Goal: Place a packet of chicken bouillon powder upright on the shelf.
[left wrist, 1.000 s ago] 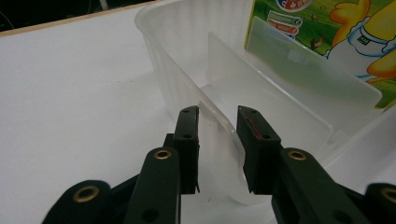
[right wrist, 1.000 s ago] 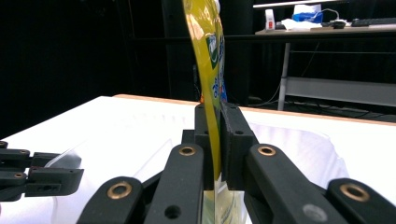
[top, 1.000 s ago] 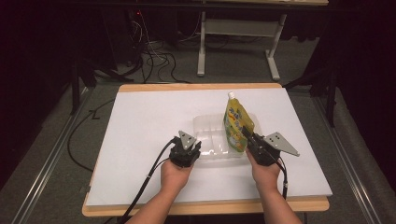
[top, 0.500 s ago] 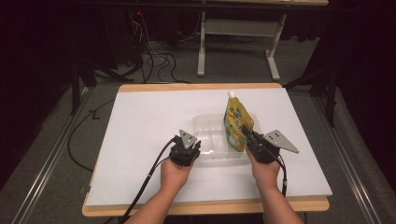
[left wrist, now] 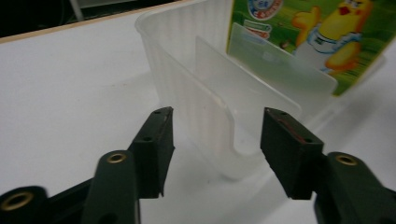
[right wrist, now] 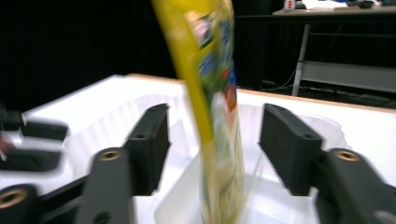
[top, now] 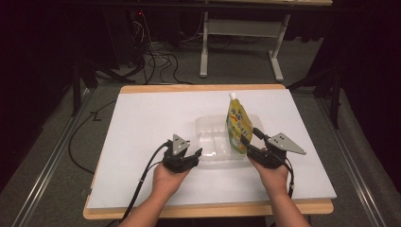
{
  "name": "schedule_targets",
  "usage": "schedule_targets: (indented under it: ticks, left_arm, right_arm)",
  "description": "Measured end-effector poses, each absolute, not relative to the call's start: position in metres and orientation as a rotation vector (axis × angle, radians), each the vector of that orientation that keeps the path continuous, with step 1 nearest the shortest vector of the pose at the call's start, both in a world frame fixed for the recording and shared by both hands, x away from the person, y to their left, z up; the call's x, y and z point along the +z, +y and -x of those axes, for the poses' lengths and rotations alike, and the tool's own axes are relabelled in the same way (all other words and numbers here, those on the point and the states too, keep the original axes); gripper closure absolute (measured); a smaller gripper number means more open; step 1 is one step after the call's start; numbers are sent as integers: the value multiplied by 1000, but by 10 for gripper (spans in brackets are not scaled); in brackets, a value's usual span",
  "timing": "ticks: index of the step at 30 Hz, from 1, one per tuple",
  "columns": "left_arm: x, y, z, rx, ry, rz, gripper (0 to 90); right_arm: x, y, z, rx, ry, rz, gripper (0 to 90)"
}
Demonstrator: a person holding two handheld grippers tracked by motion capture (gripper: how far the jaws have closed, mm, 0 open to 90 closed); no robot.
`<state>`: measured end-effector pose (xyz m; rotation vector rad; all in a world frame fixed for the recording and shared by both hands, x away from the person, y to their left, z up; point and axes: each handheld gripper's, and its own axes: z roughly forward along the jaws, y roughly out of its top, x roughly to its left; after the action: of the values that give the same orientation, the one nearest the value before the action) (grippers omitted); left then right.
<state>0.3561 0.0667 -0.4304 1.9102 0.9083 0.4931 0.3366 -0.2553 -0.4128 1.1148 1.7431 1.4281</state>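
Standing pouch (right wrist: 217,116) between open right tool (right wrist: 212,140) jaws

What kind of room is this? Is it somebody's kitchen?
Probably not a kitchen; it looks like a lab or workshop for recording. The white-topped table stands on grey carpet, loose cables lie on the floor behind, and a metal desk frame stands farther back in the dark.

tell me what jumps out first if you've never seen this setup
The bright yellow-green drink pouch with a white cap stands upright in the right end of a clear plastic divided tray in the middle of the white table top. The right gripper has just been opening, its jaws either side of the pouch without pressing it. The left gripper has also just been opening, astride the tray's near left corner.
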Motion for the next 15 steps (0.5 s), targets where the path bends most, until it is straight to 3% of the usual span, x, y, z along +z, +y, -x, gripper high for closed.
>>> schedule_targets:
  ticks: [4,9,15]
  left_arm:
    - [-433,122,-348,533,913,-1919,375]
    - [-458,199,-350,610,1056,-1937,366]
    - [-459,219,-360,519,1199,-1839,349]
  right_arm:
    - [-412,-277,-310,1387,1745,-1071,328]
    - [-425,-330,-296,1267,1683,-1216,231]
    - [-446,-370,-299,1196,1628,-1394,215]
